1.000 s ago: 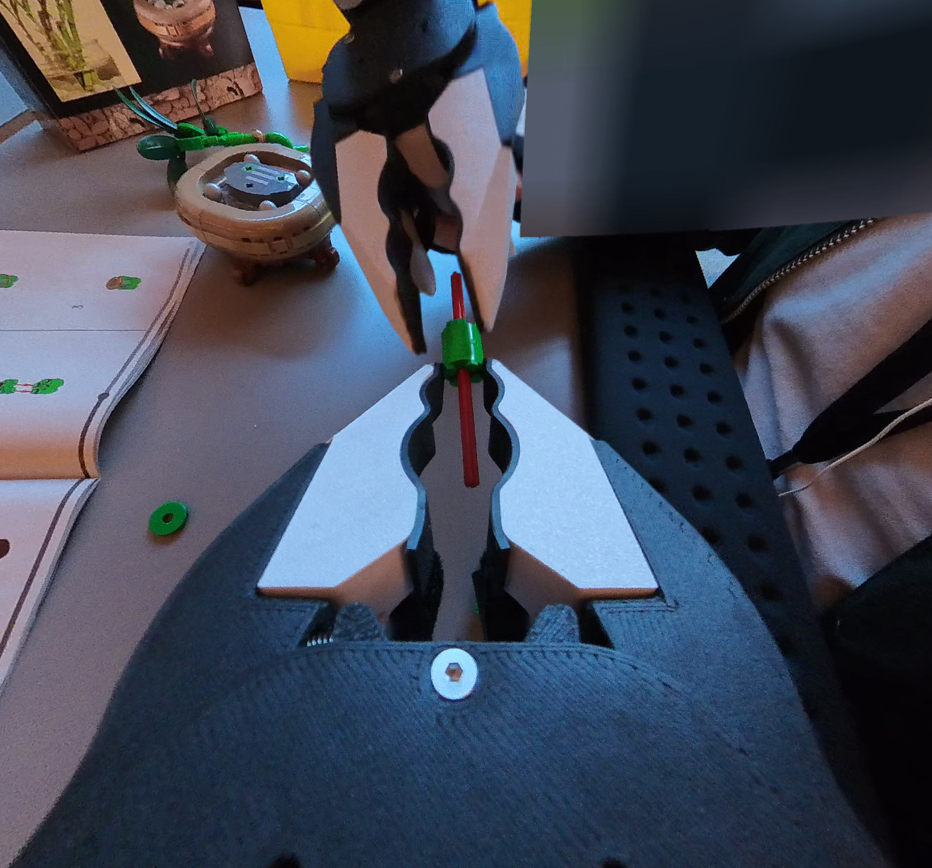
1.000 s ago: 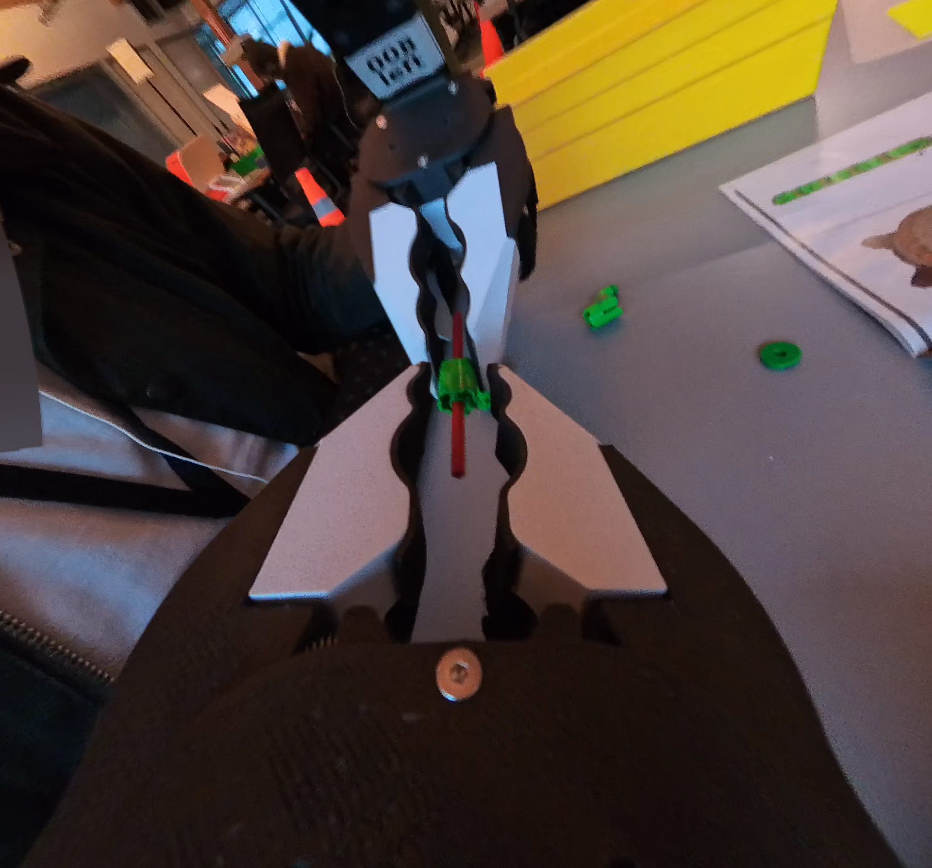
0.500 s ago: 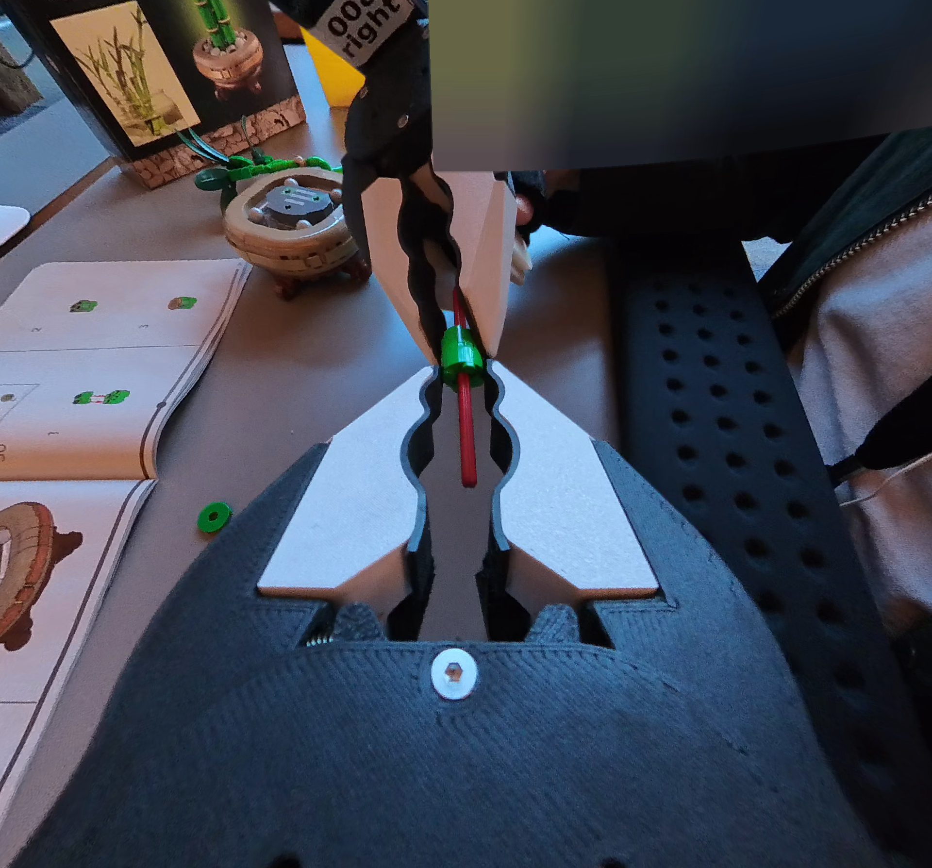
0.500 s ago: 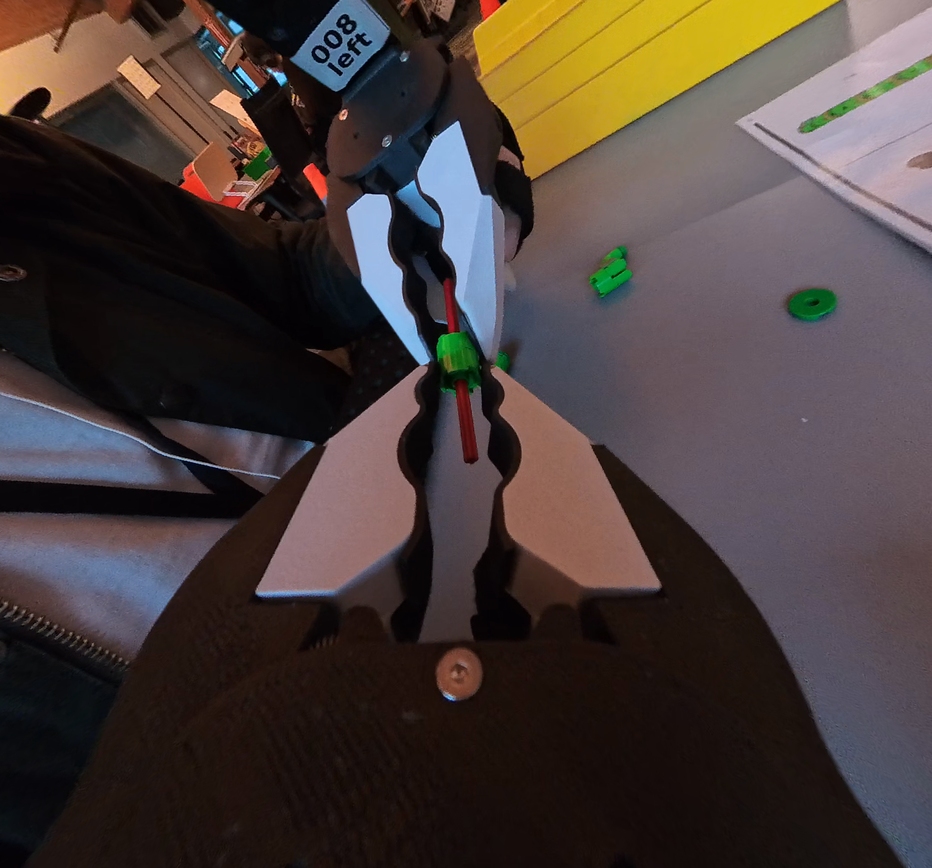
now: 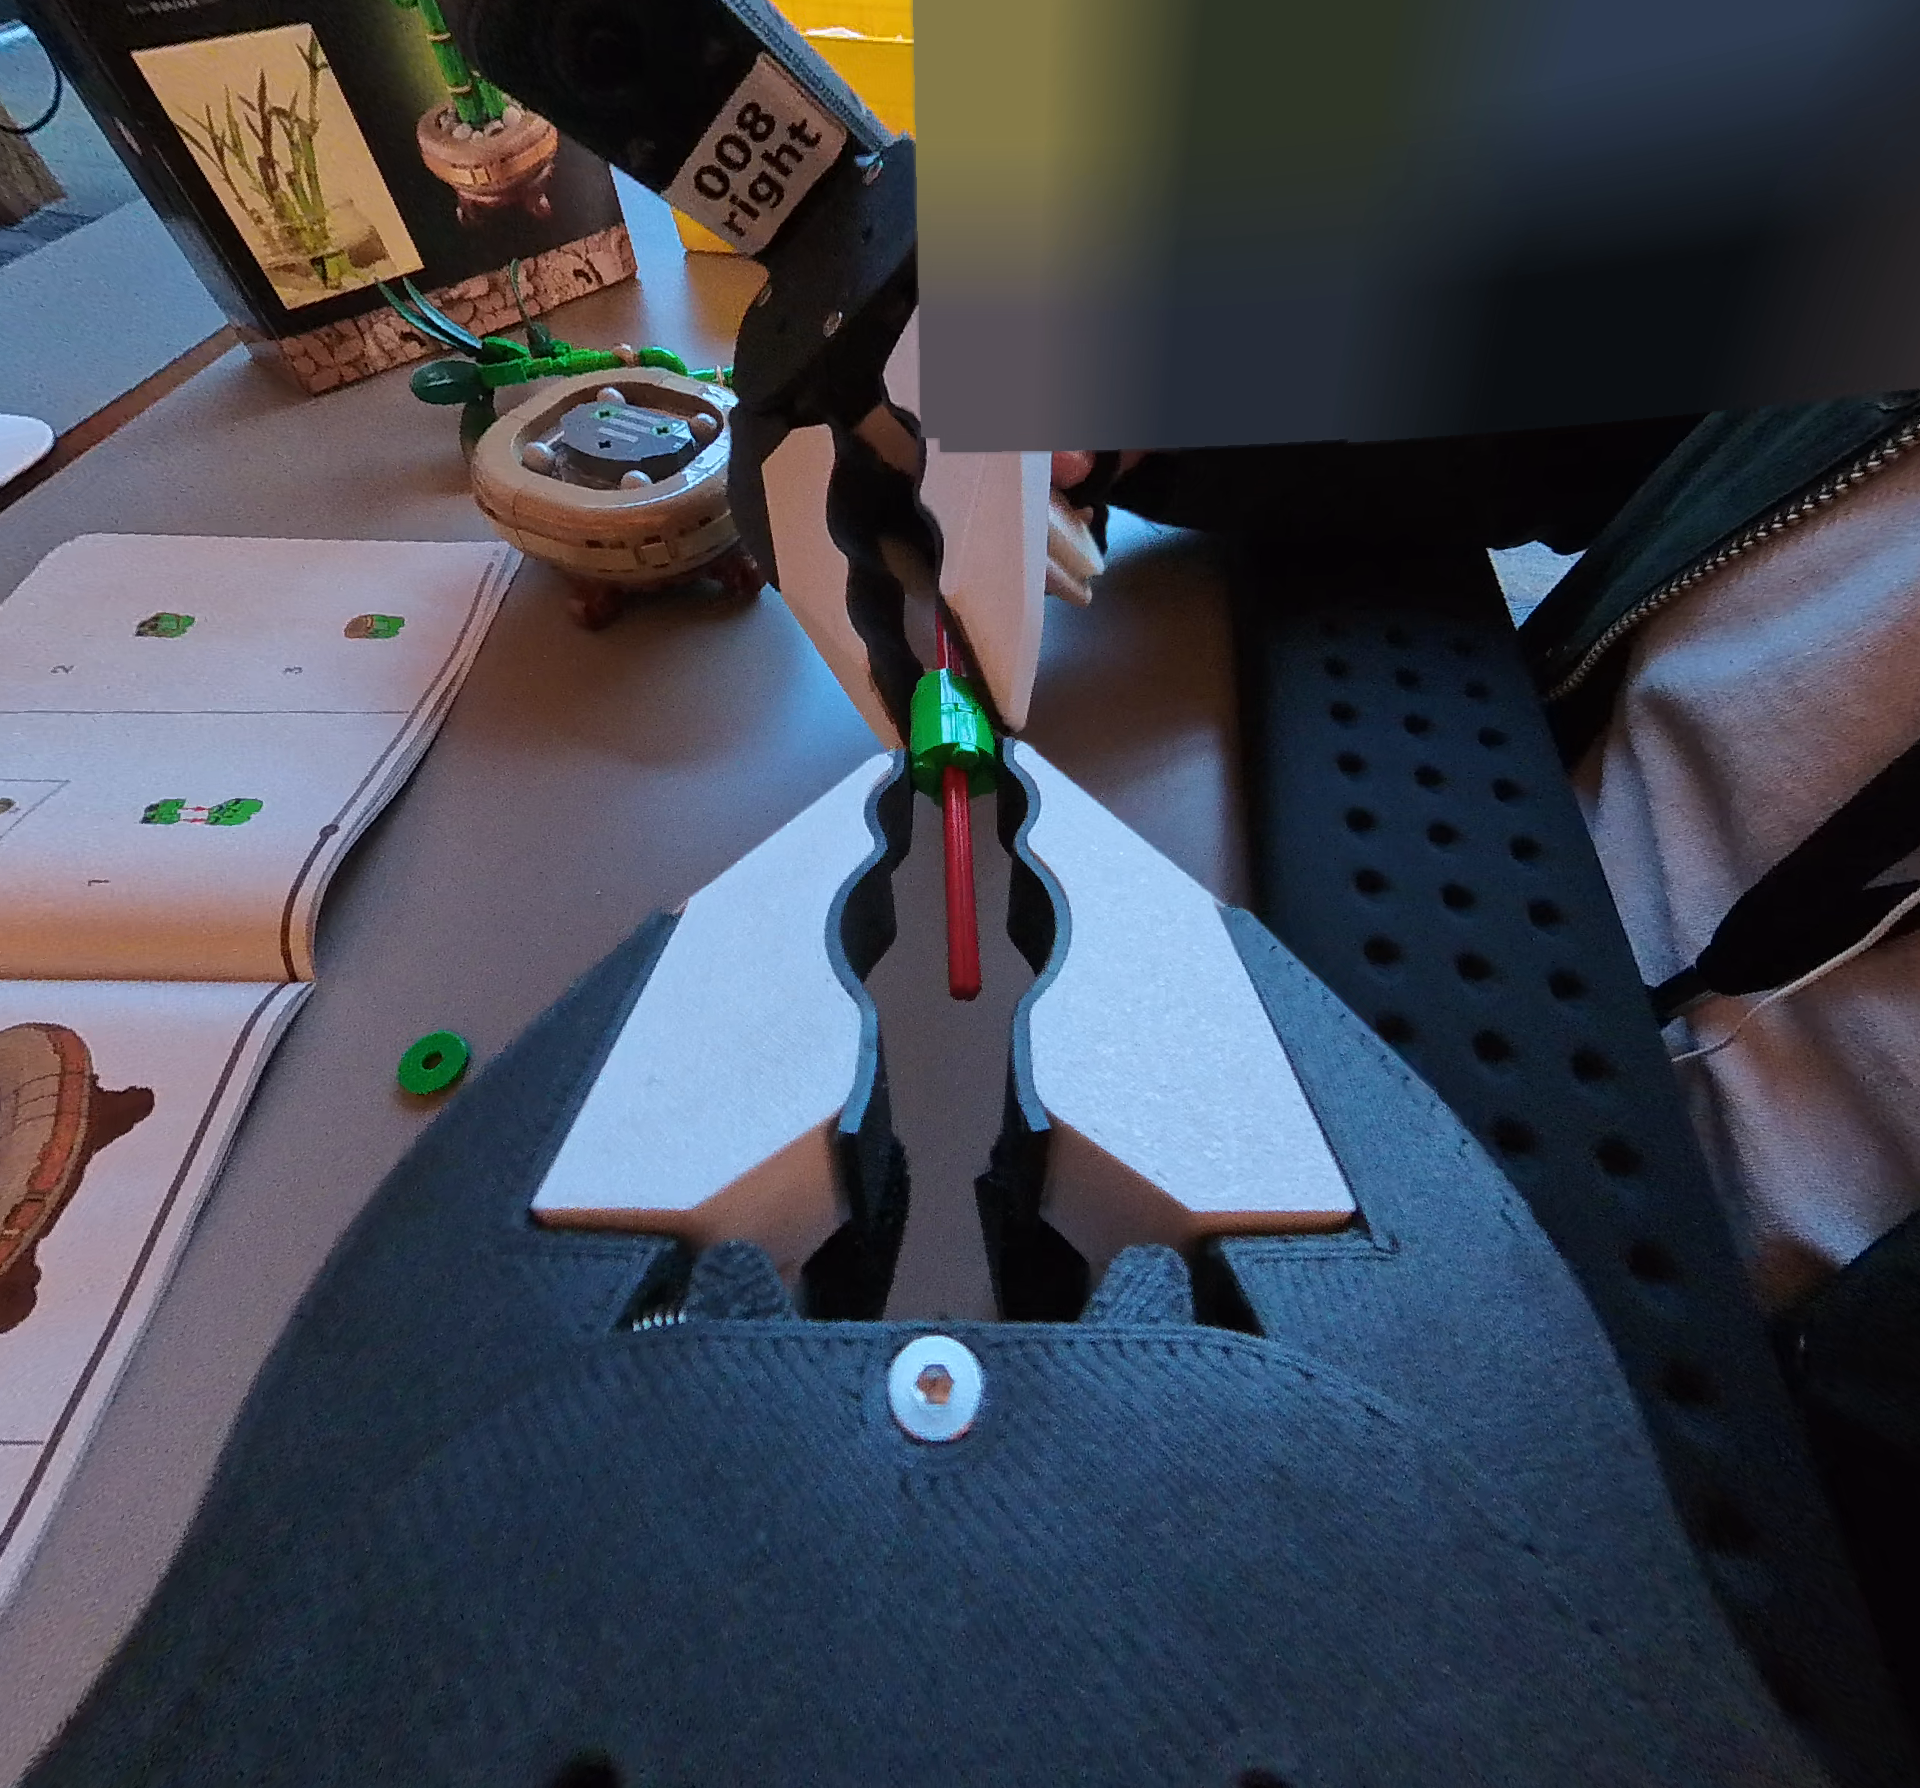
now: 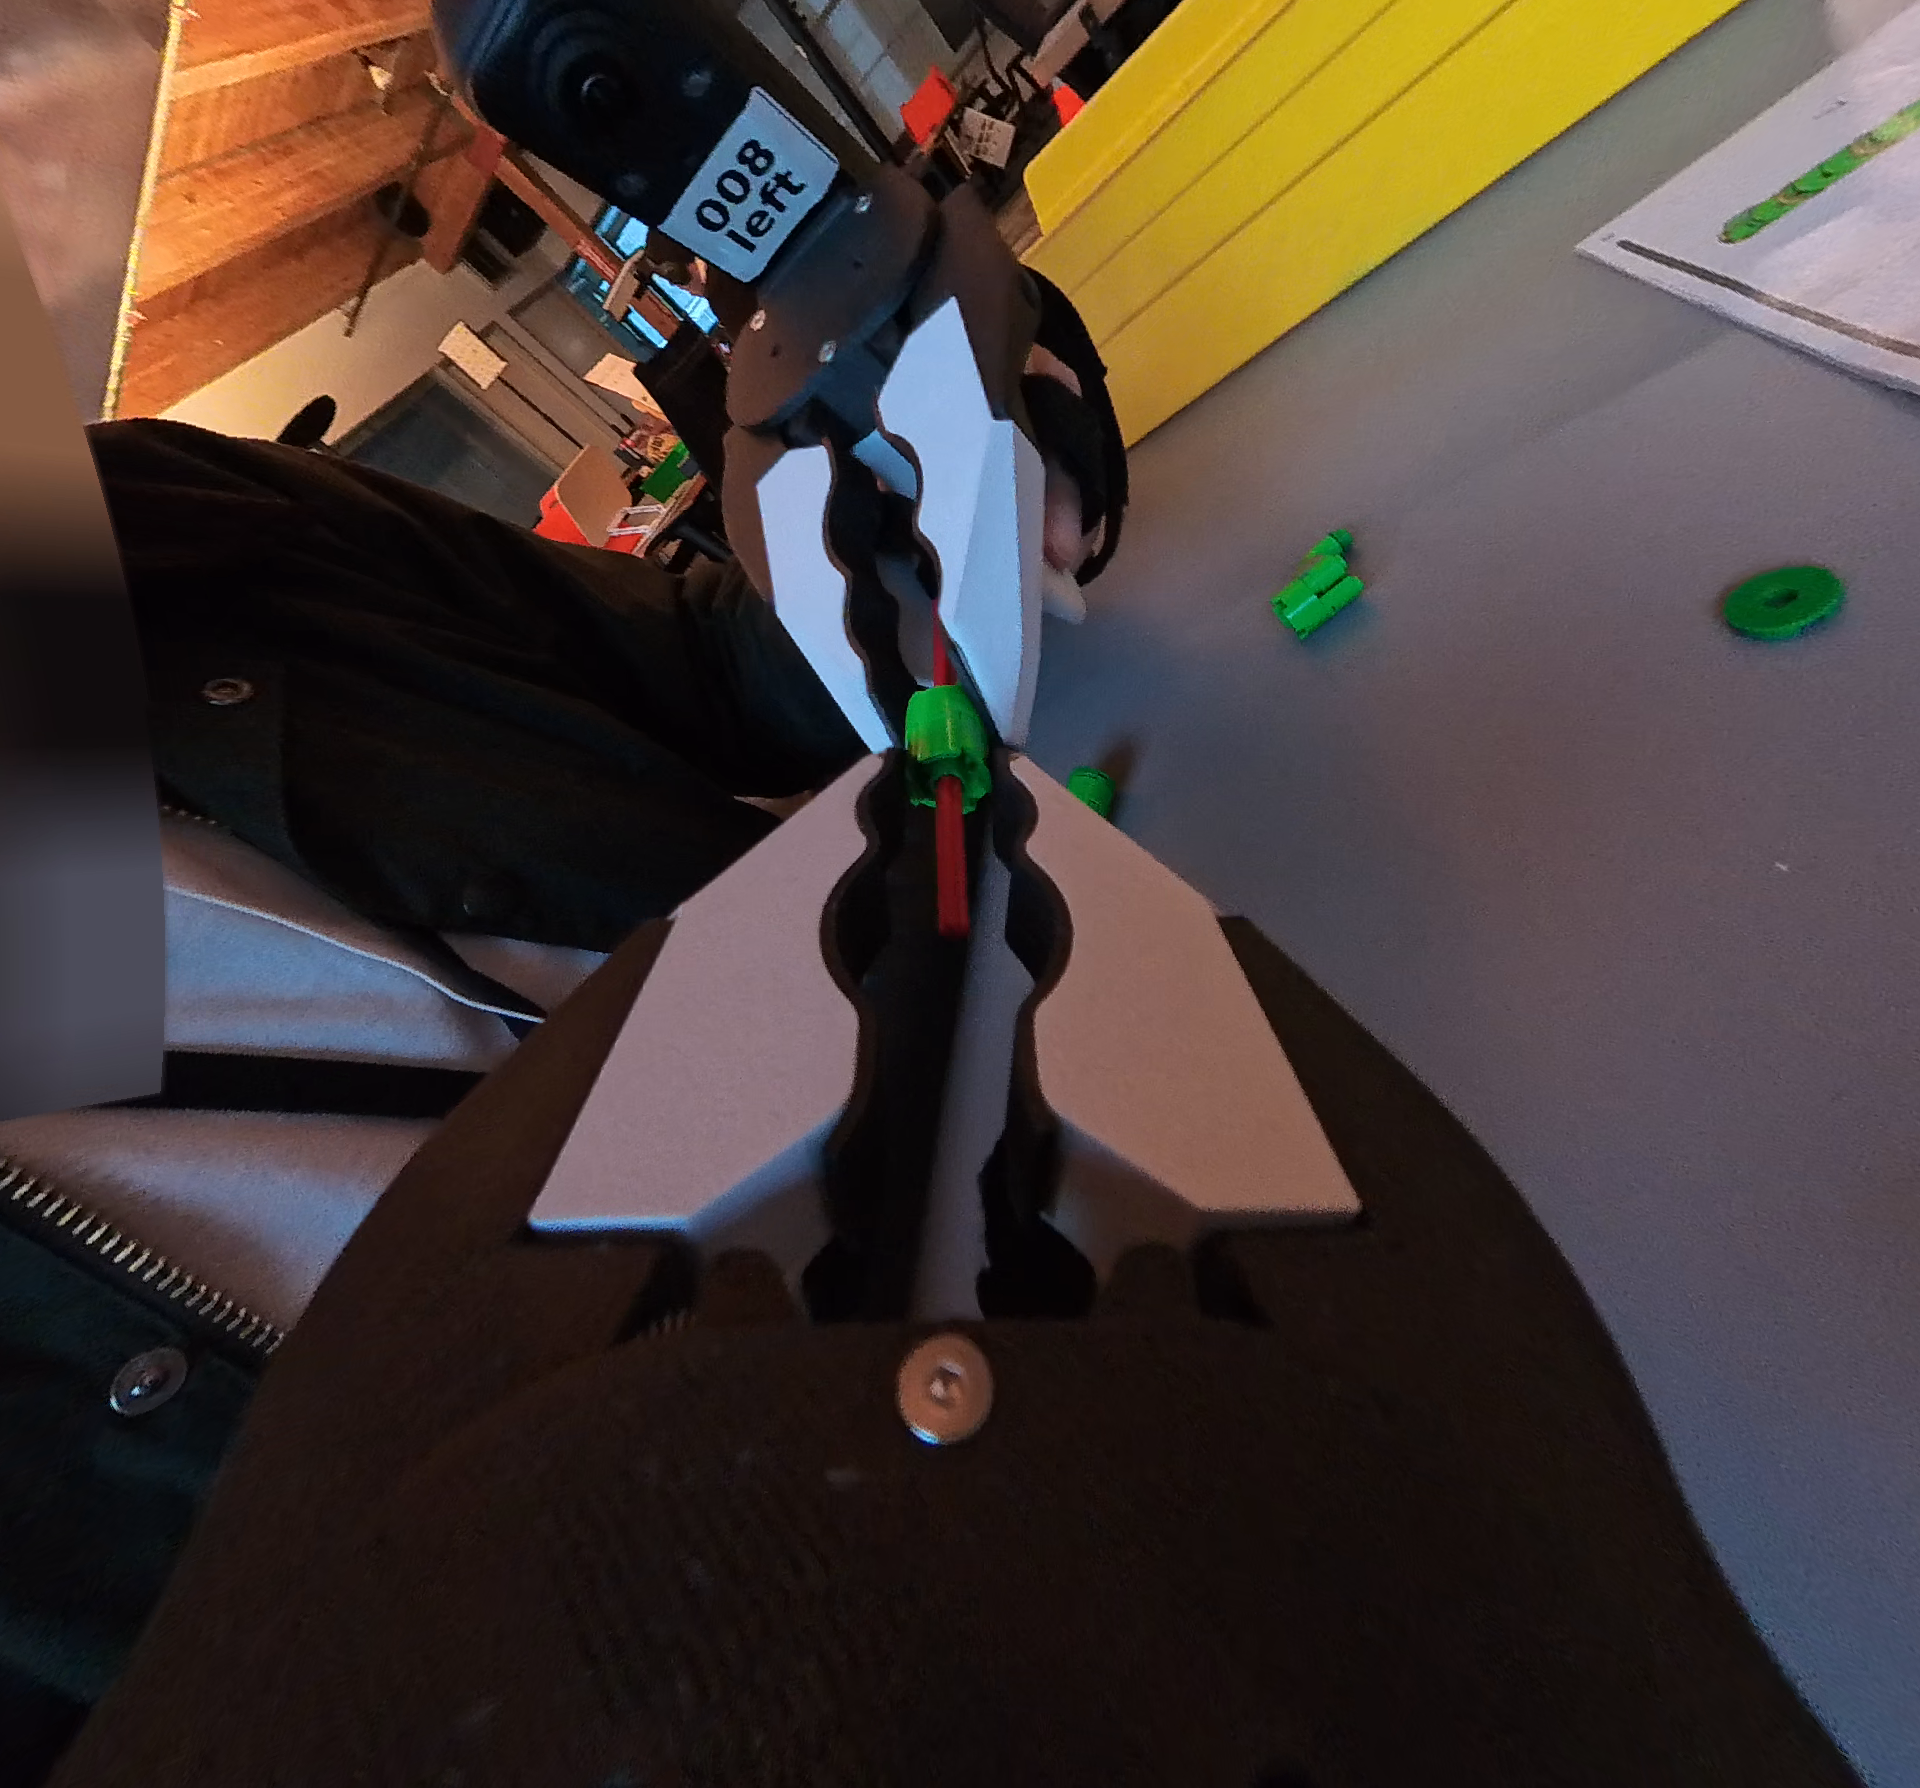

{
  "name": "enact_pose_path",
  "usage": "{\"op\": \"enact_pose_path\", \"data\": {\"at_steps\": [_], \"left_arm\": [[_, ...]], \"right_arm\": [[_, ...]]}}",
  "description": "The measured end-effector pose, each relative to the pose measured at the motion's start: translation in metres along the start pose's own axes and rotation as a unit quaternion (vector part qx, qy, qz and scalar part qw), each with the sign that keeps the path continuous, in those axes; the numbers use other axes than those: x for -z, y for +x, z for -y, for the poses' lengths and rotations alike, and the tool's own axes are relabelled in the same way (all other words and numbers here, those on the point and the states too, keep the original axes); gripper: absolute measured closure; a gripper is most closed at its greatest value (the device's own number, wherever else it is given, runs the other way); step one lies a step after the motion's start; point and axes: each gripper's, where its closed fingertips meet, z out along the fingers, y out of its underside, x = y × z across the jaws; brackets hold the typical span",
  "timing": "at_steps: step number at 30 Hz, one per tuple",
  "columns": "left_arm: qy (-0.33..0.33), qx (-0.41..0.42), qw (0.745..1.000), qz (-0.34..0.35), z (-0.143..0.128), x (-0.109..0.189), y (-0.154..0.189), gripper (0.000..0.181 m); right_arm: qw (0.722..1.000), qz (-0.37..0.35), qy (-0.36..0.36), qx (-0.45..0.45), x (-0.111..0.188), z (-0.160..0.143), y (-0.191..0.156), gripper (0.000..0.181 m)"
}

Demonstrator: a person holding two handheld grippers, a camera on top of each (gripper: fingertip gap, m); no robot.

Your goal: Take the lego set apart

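Two grippers tip to tip on one small green piece threaded on a thin red rod, held in the air above the grey table [image 6: 1558, 907]

The left gripper [image 5: 951, 767] is pinched narrow on the green piece [image 5: 948, 730], and the red rod [image 5: 958, 891] runs back between its fingers; the right gripper [image 6: 940, 767] is likewise closed narrow at the same green piece [image 6: 938, 746], though whether its tips bear on the piece or on the rod I cannot tell; the parts look light, hard and smooth, so likely to slip or spring off once freed; the rod is slim and would probably bend under side load; best to grip the piece by its ribbed sides and pull straight along the rod; a pot-shaped base [image 5: 613, 491], a green ring [image 5: 433, 1063] and an open booklet [image 5: 208, 751] lie nearby.
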Motion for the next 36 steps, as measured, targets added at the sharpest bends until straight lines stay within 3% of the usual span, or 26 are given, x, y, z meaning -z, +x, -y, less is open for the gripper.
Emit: {"op": "enact_pose_path", "data": {"at_steps": [24,26,31,32,34,36], "left_arm": [[0.011,0.029,0.999,-0.045,0.002,0.0,0.01,0.168],[0.001,0.023,0.999,-0.032,-0.003,0.006,0.005,0.179],[0.02,0.01,0.999,-0.029,0.003,0.005,0.004,0.179],[0.032,0.016,0.999,-0.028,0.004,0.004,0.003,0.176],[0.038,0.04,0.998,-0.029,0.006,0.001,0.002,0.141],[0.062,0.079,0.993,-0.061,0.013,0.0,0.007,0.15]], "right_arm": [[0.999,-0.007,-0.052,0.012,0.005,-0.01,-0.011,0.166],[0.999,-0.01,-0.038,0.009,0.014,-0.004,-0.011,0.166],[0.998,-0.022,-0.046,0.023,0.022,-0.002,-0.011,0.166],[0.998,-0.023,-0.046,0.023,0.023,-0.003,-0.009,0.166],[0.995,-0.062,-0.056,0.062,0.023,-0.006,0.001,0.166],[0.988,-0.077,-0.057,0.119,0.017,-0.004,0.001,0.166]]}}
